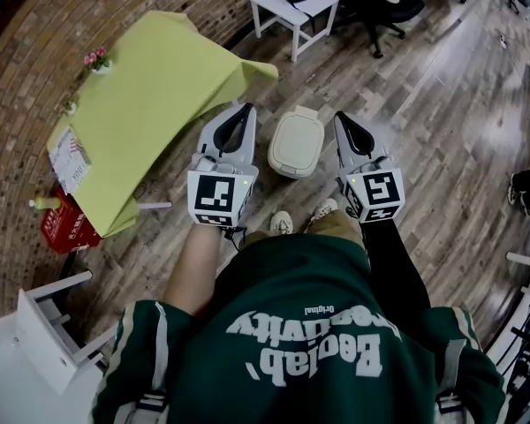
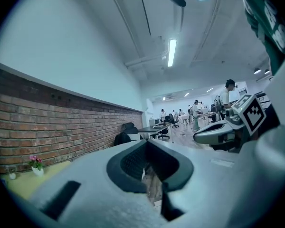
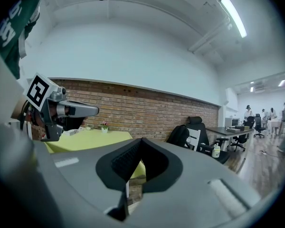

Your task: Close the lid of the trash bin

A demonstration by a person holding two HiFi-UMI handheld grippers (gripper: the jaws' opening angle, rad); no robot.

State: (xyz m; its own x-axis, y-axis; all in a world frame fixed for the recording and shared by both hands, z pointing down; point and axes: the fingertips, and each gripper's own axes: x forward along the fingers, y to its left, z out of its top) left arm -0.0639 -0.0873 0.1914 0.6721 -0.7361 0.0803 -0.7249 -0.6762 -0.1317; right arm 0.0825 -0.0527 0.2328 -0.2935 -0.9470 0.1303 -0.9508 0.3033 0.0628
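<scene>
The trash bin (image 1: 296, 142) sits on the floor (image 1: 424, 122) between left gripper (image 1: 246, 107) and right gripper (image 1: 340, 116); table (image 1: 150, 95) at ten o'clock, chair (image 1: 293, 5) at twelve.

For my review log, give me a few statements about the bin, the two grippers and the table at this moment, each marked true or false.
1. The bin stands on the wooden floor, between the two grippers in the head view. True.
2. The left gripper grips the bin's lid. False: its jaws are together on nothing, and it is held clear of the bin.
3. A yellow-green cloth covers the table. True.
4. The bin's lid stands open. False: it looks to be down.
5. The right gripper has its jaws wide apart. False: they are together.
</scene>
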